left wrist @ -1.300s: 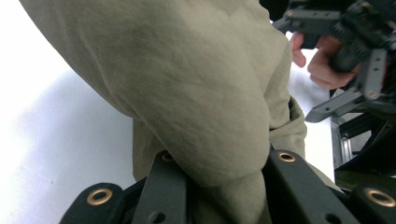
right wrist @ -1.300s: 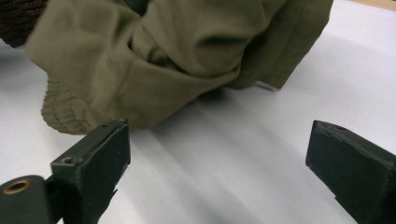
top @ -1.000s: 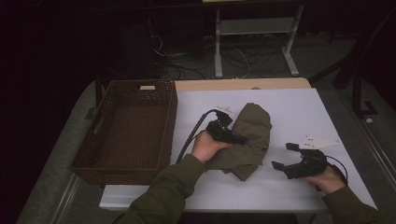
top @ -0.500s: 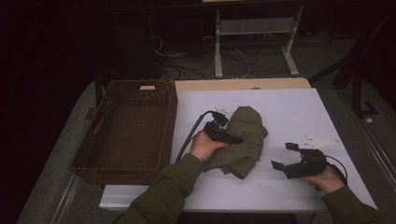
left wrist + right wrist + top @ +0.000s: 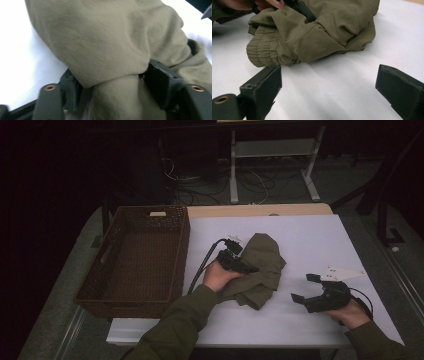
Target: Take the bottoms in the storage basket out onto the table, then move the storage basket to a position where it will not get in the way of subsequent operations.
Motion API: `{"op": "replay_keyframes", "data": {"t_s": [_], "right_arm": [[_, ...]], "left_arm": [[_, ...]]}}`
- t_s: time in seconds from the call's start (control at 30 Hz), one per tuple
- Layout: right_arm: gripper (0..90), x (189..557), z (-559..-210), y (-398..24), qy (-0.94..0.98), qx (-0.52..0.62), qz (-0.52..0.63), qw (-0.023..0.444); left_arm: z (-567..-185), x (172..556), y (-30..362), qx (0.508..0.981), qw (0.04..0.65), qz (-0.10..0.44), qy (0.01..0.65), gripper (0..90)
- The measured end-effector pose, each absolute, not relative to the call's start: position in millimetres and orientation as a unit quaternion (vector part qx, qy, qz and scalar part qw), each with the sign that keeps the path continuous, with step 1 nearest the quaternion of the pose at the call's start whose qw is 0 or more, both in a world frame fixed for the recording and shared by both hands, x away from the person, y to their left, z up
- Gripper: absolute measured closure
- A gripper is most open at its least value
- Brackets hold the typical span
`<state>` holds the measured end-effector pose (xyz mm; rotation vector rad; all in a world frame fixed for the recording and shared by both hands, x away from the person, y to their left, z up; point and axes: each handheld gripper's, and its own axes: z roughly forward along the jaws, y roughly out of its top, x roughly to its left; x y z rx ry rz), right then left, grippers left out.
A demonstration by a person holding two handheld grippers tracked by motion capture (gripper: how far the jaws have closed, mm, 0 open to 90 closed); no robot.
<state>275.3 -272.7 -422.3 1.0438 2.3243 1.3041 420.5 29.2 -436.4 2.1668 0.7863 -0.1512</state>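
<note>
left claw [image 5: 246,266] opening around olive garment [image 5: 262,265] on table [image 5: 310,235]

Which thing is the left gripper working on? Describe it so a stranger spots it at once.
On the white table, just right of the brown woven basket, lies a crumpled olive-green garment with a ribbed cuff. The left gripper, its jaws just opening, has a fold between them. It is the only cloth there.
</note>
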Motion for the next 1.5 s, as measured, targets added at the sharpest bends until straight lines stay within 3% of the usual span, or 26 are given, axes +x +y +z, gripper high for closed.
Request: {"op": "replay_keyframes", "data": {"t_s": [0.53,1.5], "right_arm": [[6.7,275.6,-422.0,-273.9,0.803,0.361,0.453,0.139],[6.7,275.9,-421.6,-273.7,0.803,0.359,0.454,0.140]], "left_arm": [[-419.4,414.2,37.1,0.854,0.423,-0.003,0.302,13.8],[-397.8,390.0,57.5,0.854,0.437,0.021,0.283,12.7]]}}
